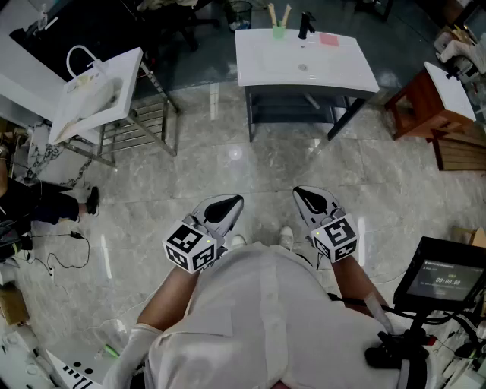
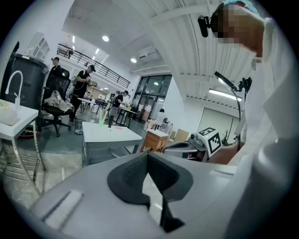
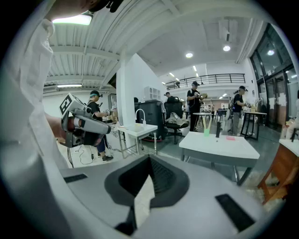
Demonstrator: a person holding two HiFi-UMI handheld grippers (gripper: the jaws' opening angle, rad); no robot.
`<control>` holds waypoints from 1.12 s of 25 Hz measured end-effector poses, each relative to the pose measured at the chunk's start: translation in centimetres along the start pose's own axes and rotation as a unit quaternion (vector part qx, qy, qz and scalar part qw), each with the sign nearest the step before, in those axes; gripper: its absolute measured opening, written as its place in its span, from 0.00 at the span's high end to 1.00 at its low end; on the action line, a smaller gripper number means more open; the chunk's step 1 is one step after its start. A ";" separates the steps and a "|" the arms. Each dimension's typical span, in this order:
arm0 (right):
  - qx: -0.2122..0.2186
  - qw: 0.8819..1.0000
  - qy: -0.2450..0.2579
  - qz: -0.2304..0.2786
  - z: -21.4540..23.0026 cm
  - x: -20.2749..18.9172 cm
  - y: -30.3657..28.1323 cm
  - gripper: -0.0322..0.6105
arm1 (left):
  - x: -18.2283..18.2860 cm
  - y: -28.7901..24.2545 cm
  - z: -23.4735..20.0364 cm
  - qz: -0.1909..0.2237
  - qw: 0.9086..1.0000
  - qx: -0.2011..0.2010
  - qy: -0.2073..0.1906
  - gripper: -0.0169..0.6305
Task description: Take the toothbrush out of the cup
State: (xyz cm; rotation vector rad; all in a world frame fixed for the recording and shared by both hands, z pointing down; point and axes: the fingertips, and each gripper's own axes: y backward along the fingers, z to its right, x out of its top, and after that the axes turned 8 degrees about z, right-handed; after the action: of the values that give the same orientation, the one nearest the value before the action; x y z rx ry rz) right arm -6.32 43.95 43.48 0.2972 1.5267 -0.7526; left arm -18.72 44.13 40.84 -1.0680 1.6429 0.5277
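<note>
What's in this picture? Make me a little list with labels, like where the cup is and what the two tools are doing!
cup: green cup, at the back edge of the white sink table
in the cup: two pale toothbrushes, standing up
beside it: black tap, then a pink thing
left tool: shut, empty, far from the cup
right tool: shut, empty, also far from the cup
job so far: not started, toothbrushes not yet touched
</note>
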 end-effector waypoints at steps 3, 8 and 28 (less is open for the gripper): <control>-0.006 1.000 -0.009 0.005 -0.3 1.1 -1.2 0.94 | 0.9 0.5 -1.5 0.001 1.000 -0.001 -0.005 0.96; -0.024 1.000 -0.017 0.005 -4.6 0.4 -3.3 0.94 | -0.3 4.1 -4.1 0.002 1.000 -0.016 -0.021 0.96; -0.032 0.999 -0.032 0.028 11.1 2.8 -8.5 0.93 | 4.6 -10.9 -9.2 -0.003 0.999 -0.030 -0.035 0.96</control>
State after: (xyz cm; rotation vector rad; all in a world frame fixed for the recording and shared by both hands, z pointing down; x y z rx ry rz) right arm -3.07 30.13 43.86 0.2654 1.4733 -0.6616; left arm -14.54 29.73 41.62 -1.0866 1.5702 0.6072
